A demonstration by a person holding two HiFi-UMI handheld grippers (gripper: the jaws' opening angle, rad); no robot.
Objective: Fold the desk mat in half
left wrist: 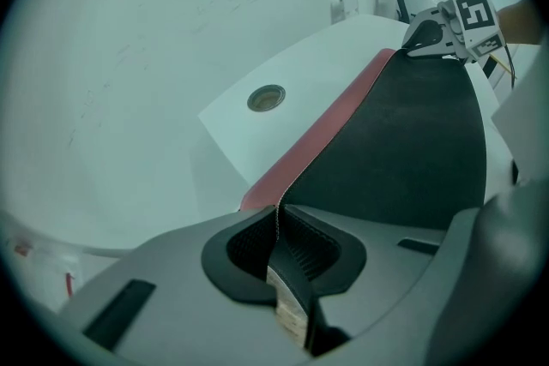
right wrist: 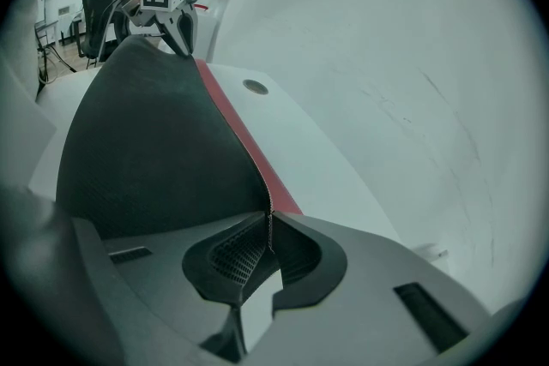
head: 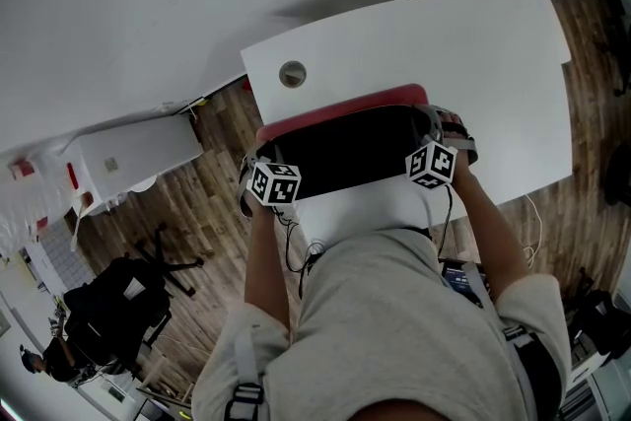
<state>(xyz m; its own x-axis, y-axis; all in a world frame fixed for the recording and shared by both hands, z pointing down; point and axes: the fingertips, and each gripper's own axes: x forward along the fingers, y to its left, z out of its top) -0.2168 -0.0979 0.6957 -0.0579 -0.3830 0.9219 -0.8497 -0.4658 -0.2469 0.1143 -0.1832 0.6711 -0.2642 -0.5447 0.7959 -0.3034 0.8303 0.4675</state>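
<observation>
Two grips on one desk mat (head: pixel 345 151), a corner to each. At the mat's left corner, the left gripper (head: pixel 256 159), with jaws pinched together on the stitched edge and ribbed black pads (left wrist: pixel 257 246) pressed against both faces of it. At the mat's right corner, the right gripper (head: pixel 437 123), with jaws likewise clamped on the thin edge.

Held up off the white bench (head: pixel 483 44), on the person's side of the round cable hole (head: pixel 293 73), with the black textured underside turned toward the head camera and bellying between the two grips. Red face visible only as a narrow band along the mat's far side, between the black sheet and the cable hole. Cannot tell whether that band lies flat on the bench all along. Bare white bench between the band's left end and the cable hole.

Seen along the left jaws (left wrist: pixel 279 223): desk mat (left wrist: pixel 395 141) stretching away to the right gripper (left wrist: pixel 426 32), cable hole (left wrist: pixel 267 98) off beyond the red band on the bench (left wrist: pixel 227 133).

Seen along the right jaws (right wrist: pixel 268 236): desk mat (right wrist: pixel 146 150) rising to the left gripper (right wrist: pixel 176 34), cable hole (right wrist: pixel 255 86) past the red band on the bench (right wrist: pixel 296 129).

Both grippers tipped steeply downward. Well away from the cable hole, down on the wooden floor (head: pixel 212 212), a black office chair (head: pixel 123 296).
</observation>
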